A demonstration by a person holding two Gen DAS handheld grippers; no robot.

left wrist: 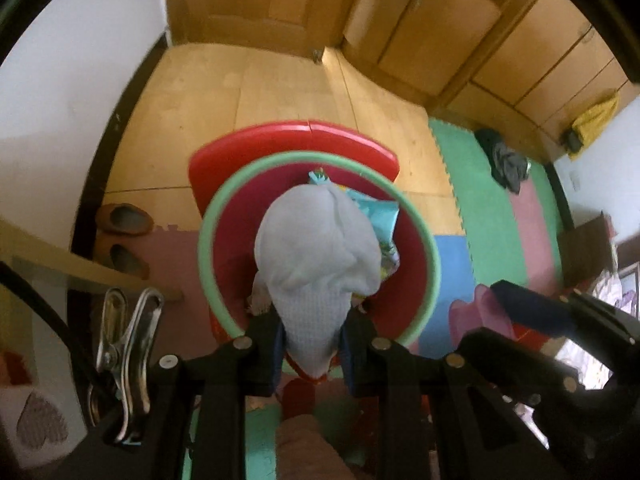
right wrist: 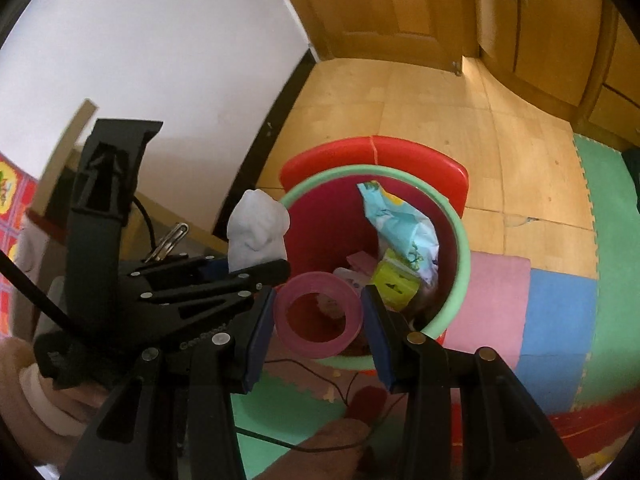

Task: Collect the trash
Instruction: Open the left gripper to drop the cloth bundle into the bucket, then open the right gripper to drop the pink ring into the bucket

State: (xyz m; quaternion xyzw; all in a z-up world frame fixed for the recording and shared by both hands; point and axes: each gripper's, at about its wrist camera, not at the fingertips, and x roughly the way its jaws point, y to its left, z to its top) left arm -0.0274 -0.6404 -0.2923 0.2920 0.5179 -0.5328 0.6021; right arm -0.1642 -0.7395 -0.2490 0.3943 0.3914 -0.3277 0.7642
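Observation:
A red trash bin with a green rim (left wrist: 208,216) (right wrist: 460,224) stands on the floor below both grippers. My left gripper (left wrist: 312,344) is shut on a crumpled white tissue wad (left wrist: 316,260) (right wrist: 258,228) that hangs over the bin's mouth. My right gripper (right wrist: 318,316) is shut on a pink tape roll (right wrist: 318,312) above the bin's near rim. Inside the bin lie a light blue wrapper (right wrist: 400,224) (left wrist: 376,208), a yellow-green packet (right wrist: 394,280) and other scraps. The left gripper's black body (right wrist: 120,260) shows beside the right one.
The bin's red lid (left wrist: 292,136) stands open behind it. Coloured foam mats (right wrist: 560,312) cover the floor at the right. Slippers (left wrist: 124,220) lie by the white wall at left. Wooden cabinets (left wrist: 420,28) and dark clothes (left wrist: 508,160) are at the far right.

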